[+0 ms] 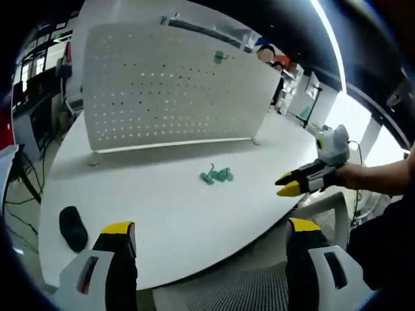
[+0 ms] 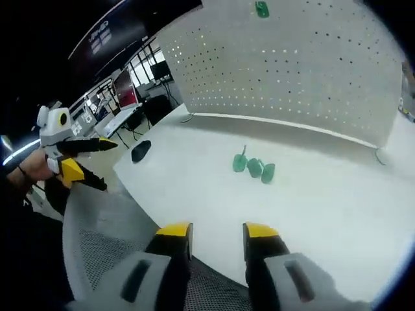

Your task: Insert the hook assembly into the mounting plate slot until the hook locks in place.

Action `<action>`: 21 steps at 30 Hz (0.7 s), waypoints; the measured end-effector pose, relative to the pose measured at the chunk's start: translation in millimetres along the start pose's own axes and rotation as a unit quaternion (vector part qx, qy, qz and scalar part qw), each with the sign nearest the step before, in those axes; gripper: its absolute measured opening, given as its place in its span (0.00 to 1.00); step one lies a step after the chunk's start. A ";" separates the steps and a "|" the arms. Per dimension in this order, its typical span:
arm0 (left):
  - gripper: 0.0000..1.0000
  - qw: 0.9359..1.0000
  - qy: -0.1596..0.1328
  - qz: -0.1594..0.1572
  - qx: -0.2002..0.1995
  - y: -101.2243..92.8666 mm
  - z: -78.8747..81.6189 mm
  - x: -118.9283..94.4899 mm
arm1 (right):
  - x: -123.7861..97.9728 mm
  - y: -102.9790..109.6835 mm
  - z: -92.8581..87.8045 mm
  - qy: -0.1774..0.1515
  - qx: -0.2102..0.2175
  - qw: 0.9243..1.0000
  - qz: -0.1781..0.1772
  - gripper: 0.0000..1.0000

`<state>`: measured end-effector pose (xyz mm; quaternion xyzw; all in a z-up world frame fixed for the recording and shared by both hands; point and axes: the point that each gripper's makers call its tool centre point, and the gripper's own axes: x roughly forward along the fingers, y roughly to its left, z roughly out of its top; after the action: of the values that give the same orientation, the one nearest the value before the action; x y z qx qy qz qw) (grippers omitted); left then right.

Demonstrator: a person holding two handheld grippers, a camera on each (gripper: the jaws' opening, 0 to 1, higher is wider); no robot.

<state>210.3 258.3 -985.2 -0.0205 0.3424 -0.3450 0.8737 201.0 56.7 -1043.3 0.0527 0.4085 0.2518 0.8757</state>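
Several green hook pieces (image 1: 217, 175) (image 2: 253, 166) lie in a small cluster on the white table (image 1: 162, 214) (image 2: 324, 214). Behind them a white perforated mounting plate (image 1: 168, 84) (image 2: 305, 71) stands upright, with one green hook (image 1: 220, 57) (image 2: 261, 9) hanging near its top edge. My left gripper (image 1: 211, 228) (image 2: 76, 159) is held off the table's near edge, jaws wide apart and holding nothing. My right gripper (image 2: 217, 232) (image 1: 287, 183), also short of the hooks, is open with a narrower gap and nothing in it.
A black oval object (image 1: 72, 228) (image 2: 141, 151) lies near one table corner. A grey mesh chair (image 1: 259, 291) (image 2: 110, 227) sits under the grippers at the table's edge. Desks and monitors (image 2: 126, 87) stand in the room behind.
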 end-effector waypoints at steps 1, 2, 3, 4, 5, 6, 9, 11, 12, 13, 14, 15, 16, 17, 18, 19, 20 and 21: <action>0.97 1.000 0.002 0.001 0.001 1.1 -0.8 0.2 | 1.5 0.5 1.3 0.004 0.000 1.000 0.004 0.28; 0.97 1.000 0.002 0.001 0.001 2.1 -1.3 0.6 | 4.0 1.1 3.6 0.007 -0.001 1.000 0.008 0.28; 0.97 1.000 0.004 0.001 0.000 3.6 -2.0 1.1 | 6.3 1.2 6.1 0.008 -0.001 1.000 0.011 0.28; 0.97 1.000 0.005 0.001 -0.001 4.4 -2.6 1.4 | 10.0 1.3 9.6 0.012 -0.001 1.000 0.015 0.28; 0.97 1.000 0.007 0.002 -0.002 5.7 -3.3 1.6 | 12.7 1.4 12.6 0.012 -0.002 1.000 0.017 0.28; 0.97 1.000 0.008 0.003 -0.002 5.9 -3.9 1.8 | 15.5 1.3 15.5 0.013 -0.003 1.000 0.019 0.28; 0.97 1.000 0.013 0.005 -0.002 9.1 -6.2 2.4 | 29.2 -0.7 29.7 0.014 -0.001 1.000 0.027 0.28; 0.97 1.000 0.013 0.005 -0.005 10.8 -6.9 2.6 | 36.5 -2.0 37.0 0.014 0.001 0.999 0.029 0.27; 0.97 1.000 0.016 0.005 -0.008 12.5 -8.0 3.0 | 41.7 -3.2 42.0 0.017 0.004 0.999 0.030 0.27; 0.97 1.000 0.018 0.004 -0.009 13.0 -8.5 3.0 | 45.0 -3.7 45.8 0.017 0.005 0.999 0.033 0.27; 0.97 1.000 0.019 0.004 -0.008 14.8 -8.5 3.3 | 50.5 -4.9 50.7 0.019 0.008 0.999 0.035 0.26; 0.97 1.000 0.019 0.005 -0.008 16.3 -8.1 3.3 | 54.4 -6.1 54.1 0.020 0.009 0.999 0.035 0.26; 0.97 1.000 0.019 0.005 -0.009 17.4 -7.4 3.4 | 57.9 -7.1 56.9 0.020 0.009 0.999 0.035 0.26; 0.97 1.000 0.017 0.006 -0.011 19.7 -6.0 3.3 | 63.7 -9.7 60.5 0.022 0.009 0.999 0.035 0.26; 0.97 1.000 0.016 0.008 -0.012 21.0 -5.3 3.5 | 67.3 -11.3 62.6 0.024 0.009 0.999 0.034 0.25; 0.97 1.000 0.015 0.009 -0.014 22.9 -4.7 3.8 | 72.6 -13.9 65.6 0.026 0.007 0.999 0.032 0.25; 0.97 1.000 0.015 0.009 -0.015 24.1 -4.6 4.1 | 76.1 -15.2 67.6 0.027 0.006 0.999 0.032 0.25; 0.97 1.000 0.014 0.010 -0.017 25.7 -4.4 4.5 | 81.1 -16.8 69.9 0.031 0.005 0.999 0.032 0.25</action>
<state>225.1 276.0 -998.2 -0.0273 0.3605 -0.3305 0.8718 303.3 89.3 -1058.0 0.0621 0.4351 0.2790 0.8538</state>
